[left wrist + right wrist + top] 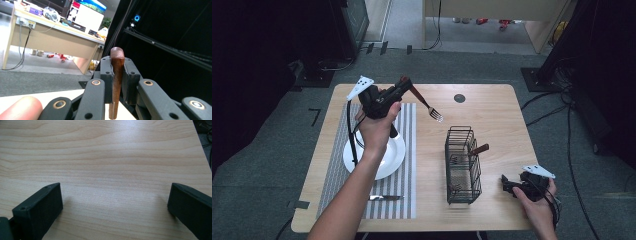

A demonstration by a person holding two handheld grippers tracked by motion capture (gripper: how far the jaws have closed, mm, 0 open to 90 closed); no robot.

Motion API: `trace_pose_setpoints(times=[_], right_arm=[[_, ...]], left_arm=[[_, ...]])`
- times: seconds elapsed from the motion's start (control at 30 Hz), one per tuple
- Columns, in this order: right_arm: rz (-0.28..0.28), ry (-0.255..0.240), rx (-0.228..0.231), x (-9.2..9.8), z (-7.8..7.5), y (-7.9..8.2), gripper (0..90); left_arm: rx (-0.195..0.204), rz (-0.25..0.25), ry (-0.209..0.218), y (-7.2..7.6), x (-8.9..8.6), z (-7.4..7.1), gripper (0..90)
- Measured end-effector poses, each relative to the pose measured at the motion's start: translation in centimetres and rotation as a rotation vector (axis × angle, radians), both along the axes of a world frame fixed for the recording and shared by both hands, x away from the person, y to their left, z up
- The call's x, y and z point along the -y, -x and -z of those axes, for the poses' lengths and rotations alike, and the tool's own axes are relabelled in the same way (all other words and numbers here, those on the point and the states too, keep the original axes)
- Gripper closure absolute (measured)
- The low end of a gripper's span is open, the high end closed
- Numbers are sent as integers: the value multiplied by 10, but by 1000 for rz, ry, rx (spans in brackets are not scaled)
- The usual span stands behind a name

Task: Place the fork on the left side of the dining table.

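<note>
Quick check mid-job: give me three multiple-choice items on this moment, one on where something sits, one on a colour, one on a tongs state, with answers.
1. Where does the knife lie?
A. in the wire basket
B. on the striped placemat, near the table's front edge
C. on the plate

2. What colour is the plate?
A. white
B. black
C. brown

3. What are the left tongs doing?
A. resting open on the table
B. clamped on the basket
C. clamped on the fork's wooden handle

Answers: 1 B, it lies on the placemat below the plate. 2 A, the rim reads white. 3 C, the fork hangs from them, handle between the jaws.
</note>
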State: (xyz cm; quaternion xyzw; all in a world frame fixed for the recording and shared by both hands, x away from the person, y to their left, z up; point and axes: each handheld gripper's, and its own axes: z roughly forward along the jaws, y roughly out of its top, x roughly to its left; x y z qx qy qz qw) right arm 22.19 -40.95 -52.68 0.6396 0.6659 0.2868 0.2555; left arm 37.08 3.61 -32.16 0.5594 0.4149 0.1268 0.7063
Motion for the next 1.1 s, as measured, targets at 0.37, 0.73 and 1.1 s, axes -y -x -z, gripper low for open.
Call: trace_pose_setpoints(times=[0.37, 0.73, 1.1], right_arm=[[-1, 1, -1, 0, 0, 0, 0], [-1, 1, -1, 0, 0, 0, 0], [-1, 1, -1, 0, 0, 0, 0]], left_arm=[[-8, -72, 60, -21, -32, 25, 825], [-89, -183, 133, -45, -76, 61, 825], [-213, -299, 255, -68, -112, 105, 825]])
